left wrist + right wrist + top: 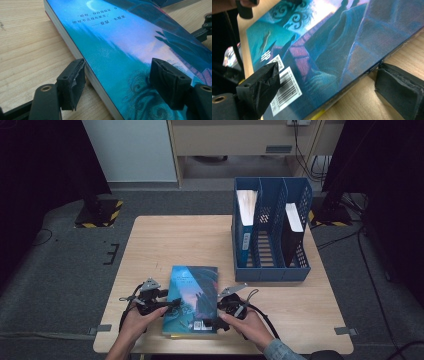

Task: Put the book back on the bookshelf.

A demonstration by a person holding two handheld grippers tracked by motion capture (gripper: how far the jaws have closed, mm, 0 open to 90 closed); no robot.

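Where the pale wood bench [165, 240] meets the grey carpeted floor [65, 270], yellow-and-black striped stand feet [100, 213] are seen at the far left and far right. Dark curtains are hung on both sides of the room; a light panel and a wooden cabinet are set behind. A blue file rack [272, 232] is stood on the bench's far right part, with books upright in its left and right compartments. The blue-covered book [192, 300] is laid flat near the bench's near edge, back cover up, barcode toward the person. The left tool [167, 306] is placed astride the book's left edge, jaws wide, pads not pressing. The right tool [220, 316] is placed likewise astride the right edge, jaws apart, one above the cover, one beside the edge on the wood.
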